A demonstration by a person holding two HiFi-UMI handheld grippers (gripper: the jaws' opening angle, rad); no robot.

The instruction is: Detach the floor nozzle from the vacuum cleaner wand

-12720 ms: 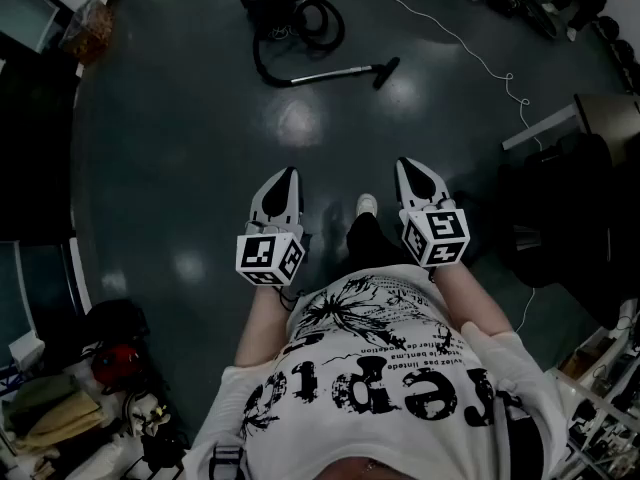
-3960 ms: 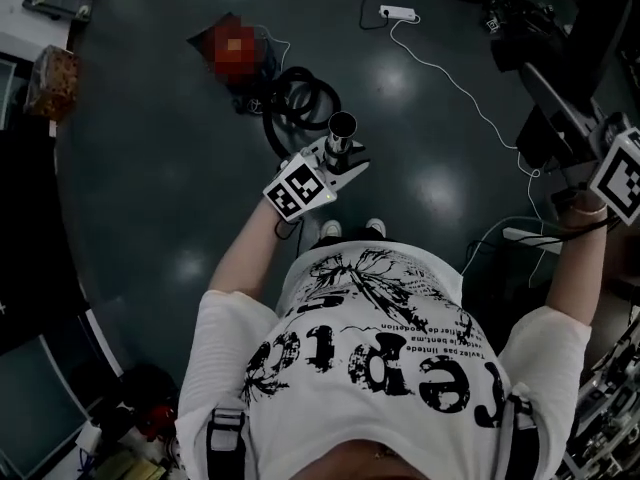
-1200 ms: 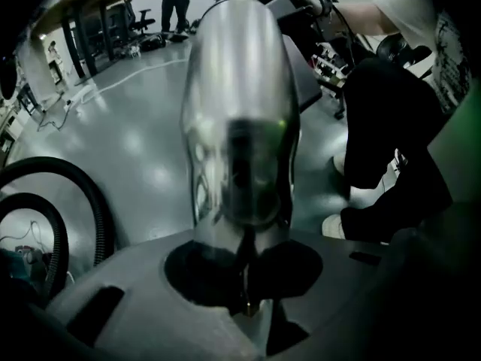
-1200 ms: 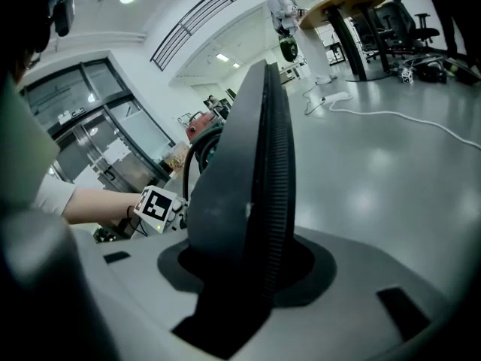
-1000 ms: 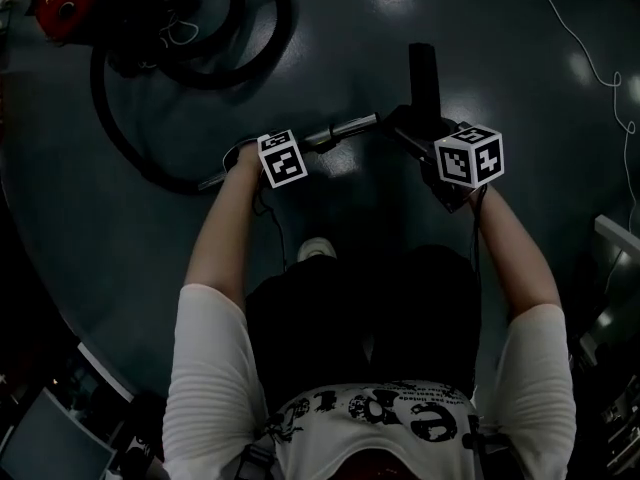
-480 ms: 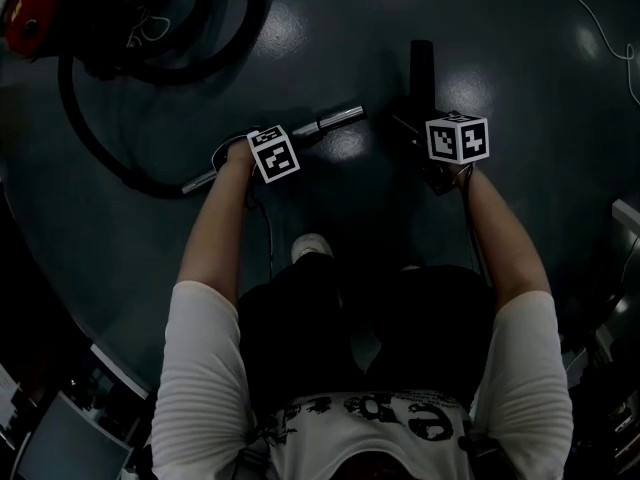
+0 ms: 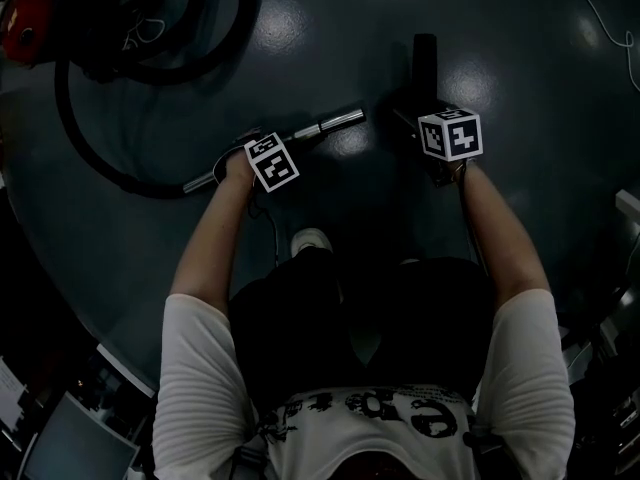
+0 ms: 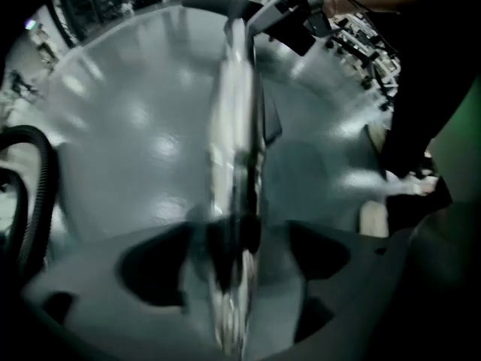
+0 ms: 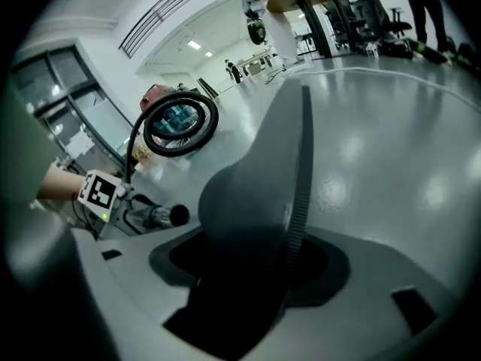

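The chrome wand lies on the dark floor with its open end free. Just right of it sits the black floor nozzle, apart from the wand. My left gripper points steeply down over the wand, which runs between its jaws. Those jaws have just been opening and no longer pinch it. My right gripper is at the nozzle's neck, which fills the gap between its jaws. They too have just been opening and stand loose around it.
The red vacuum body and its coiled black hose lie at the far left, and the hose curves to the wand's handle. A white shoe stands below the wand. A thin cable crosses the floor at top right.
Both grippers have sunk toward the floor with the wand and nozzle. The gap between the wand's end and the nozzle is a little wider than a second ago.
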